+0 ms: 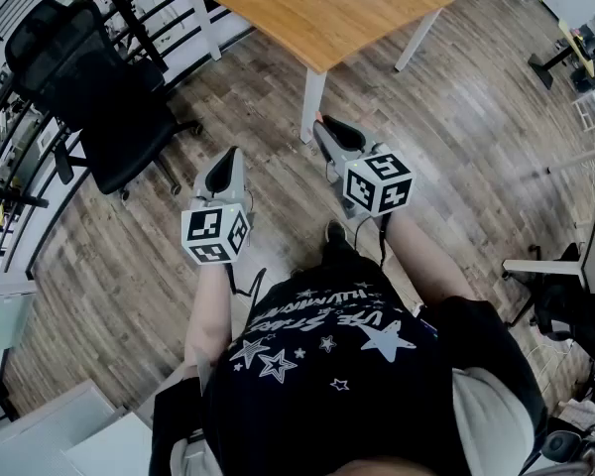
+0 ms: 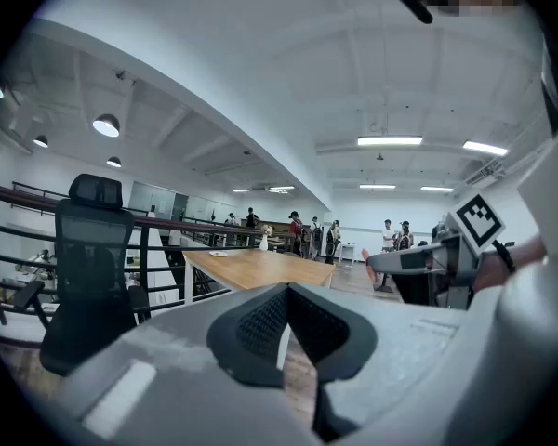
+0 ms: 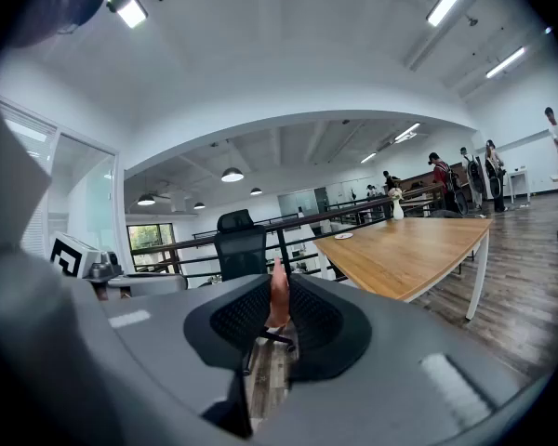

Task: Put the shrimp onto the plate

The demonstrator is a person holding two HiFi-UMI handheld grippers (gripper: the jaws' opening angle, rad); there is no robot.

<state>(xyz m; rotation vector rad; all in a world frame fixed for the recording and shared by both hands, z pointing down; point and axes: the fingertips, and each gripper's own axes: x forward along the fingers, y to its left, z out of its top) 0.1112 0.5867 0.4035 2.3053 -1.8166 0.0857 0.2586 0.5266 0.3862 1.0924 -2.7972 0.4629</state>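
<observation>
A pink shrimp (image 3: 278, 297) stands pinched between the pads of my right gripper (image 3: 278, 291); in the head view its orange tip (image 1: 318, 119) pokes out at that gripper's (image 1: 323, 129) front. My left gripper (image 2: 286, 294) is shut with nothing between its pads, and it is held level beside the right one (image 1: 228, 157). Both point toward a wooden table (image 1: 317, 8) a short way ahead. A small white plate (image 3: 343, 236) lies far back on that table, also visible in the left gripper view (image 2: 218, 254).
A black office chair (image 1: 89, 87) stands left of the table by a dark railing (image 1: 20, 196). A white vase (image 3: 397, 210) sits on the table's far end. Several people stand far off (image 2: 316, 235). Another dark chair (image 1: 565, 310) is at the right. The floor is wood planks.
</observation>
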